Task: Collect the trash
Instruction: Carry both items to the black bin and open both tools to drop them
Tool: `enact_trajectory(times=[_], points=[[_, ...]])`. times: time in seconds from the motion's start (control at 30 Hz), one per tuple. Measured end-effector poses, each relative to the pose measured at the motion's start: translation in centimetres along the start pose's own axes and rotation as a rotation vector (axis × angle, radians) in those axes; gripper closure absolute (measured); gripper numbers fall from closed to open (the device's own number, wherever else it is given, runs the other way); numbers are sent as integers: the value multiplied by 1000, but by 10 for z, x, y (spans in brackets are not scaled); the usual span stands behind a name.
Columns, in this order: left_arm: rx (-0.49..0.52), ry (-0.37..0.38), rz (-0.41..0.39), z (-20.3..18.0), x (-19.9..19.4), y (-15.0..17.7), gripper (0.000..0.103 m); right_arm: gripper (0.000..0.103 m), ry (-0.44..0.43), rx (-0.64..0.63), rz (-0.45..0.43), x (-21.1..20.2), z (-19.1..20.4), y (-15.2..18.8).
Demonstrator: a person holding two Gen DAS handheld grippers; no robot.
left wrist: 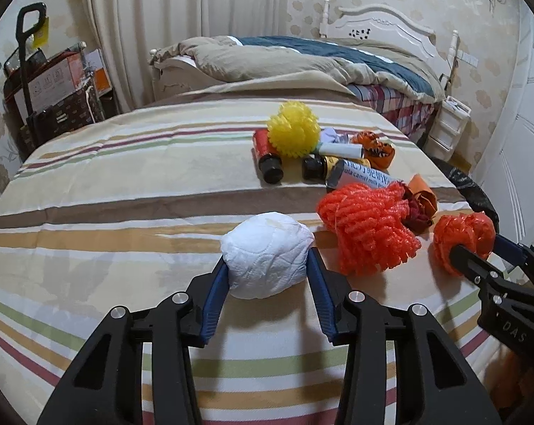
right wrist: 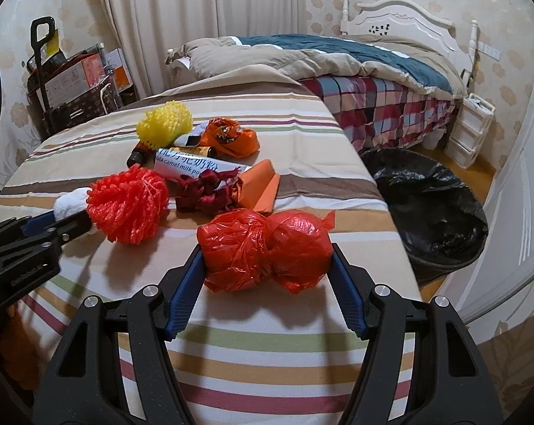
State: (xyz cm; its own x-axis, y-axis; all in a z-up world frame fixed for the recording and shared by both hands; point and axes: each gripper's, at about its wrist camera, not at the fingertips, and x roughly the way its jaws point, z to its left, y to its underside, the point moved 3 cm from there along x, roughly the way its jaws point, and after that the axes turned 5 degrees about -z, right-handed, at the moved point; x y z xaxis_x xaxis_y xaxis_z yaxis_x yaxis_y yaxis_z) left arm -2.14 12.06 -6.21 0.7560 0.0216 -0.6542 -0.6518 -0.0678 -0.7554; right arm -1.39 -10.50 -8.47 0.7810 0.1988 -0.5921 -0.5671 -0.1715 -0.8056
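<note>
While gripped, red bag bundle (right wrist: 265, 249) lengthwise across right gripper (right wrist: 267, 244).

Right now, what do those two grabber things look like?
Both look alike. The left hand-held gripper has chunky black plastic arms with cut-out holes, round silver screws, and two blue ridged pads. The right hand-held gripper is the same: black frame, silver screws, blue pads. Small raised letters mark its black body. No cables or sleeves show.

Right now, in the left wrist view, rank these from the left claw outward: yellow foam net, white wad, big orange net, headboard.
1. White wad, between the left claw's fingers.
2. Big orange net, just right of it.
3. Yellow foam net, farther back on the table.
4. Headboard, far right, against the wall.
</note>
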Motion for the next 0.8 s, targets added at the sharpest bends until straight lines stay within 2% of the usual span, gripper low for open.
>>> enact_trajectory(times=[0.2,0.37,0.57,0.8], points=[[-14,20,-71,-5,-25,-19,58,37,23,19,-44,-14,-14,-13],[-20,75,-117,-27,-36,-41,58,37,67,43,-92,-24,-39,-30],[29,152,-123,-78,-21,-64,58,37,158,91,-110,-19,-88,-45],[105,216,-117,-139,8,-79,58,37,242,152,-88,1,-149,-49]])
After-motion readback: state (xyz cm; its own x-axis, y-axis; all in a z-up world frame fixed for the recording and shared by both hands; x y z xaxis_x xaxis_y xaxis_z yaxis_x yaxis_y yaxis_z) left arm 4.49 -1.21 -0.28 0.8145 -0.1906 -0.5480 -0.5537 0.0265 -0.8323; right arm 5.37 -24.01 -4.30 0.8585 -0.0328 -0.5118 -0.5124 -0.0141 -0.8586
